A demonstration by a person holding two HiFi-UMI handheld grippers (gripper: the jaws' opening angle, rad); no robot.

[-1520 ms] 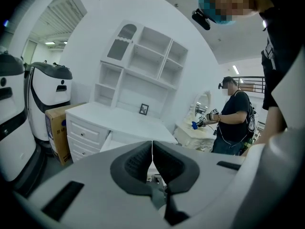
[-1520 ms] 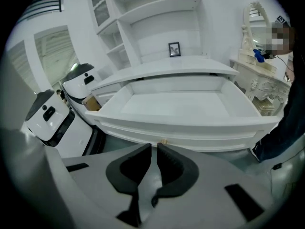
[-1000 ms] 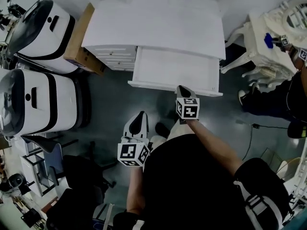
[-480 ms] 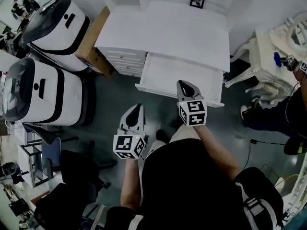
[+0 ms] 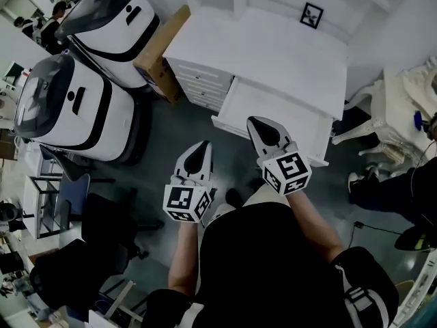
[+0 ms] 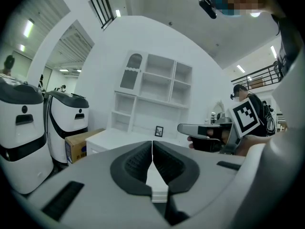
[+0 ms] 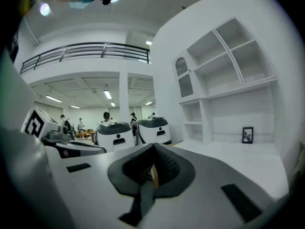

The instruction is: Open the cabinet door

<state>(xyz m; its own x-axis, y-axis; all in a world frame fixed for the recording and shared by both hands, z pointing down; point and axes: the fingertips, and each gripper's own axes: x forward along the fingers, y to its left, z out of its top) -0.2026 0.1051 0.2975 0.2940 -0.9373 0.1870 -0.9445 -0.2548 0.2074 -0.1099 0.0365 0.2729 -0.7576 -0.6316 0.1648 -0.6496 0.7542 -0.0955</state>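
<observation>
Grippers at rest before the cabinet (image 5: 273,46): our left gripper (image 5: 200,149), clenched on nothing, hangs over the floor (image 5: 179,125), while our right gripper (image 5: 255,124), empty, its jaws having just been opening by a crack, overlaps the near edge of the cabinet door (image 5: 290,108), which stands open from the cabinet's front edge.

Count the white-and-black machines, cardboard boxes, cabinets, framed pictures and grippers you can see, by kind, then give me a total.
White-and-black machines: 2
Cardboard box: 1
White cabinet: 1
Framed picture: 1
Hand-held grippers: 2
Total: 7
</observation>
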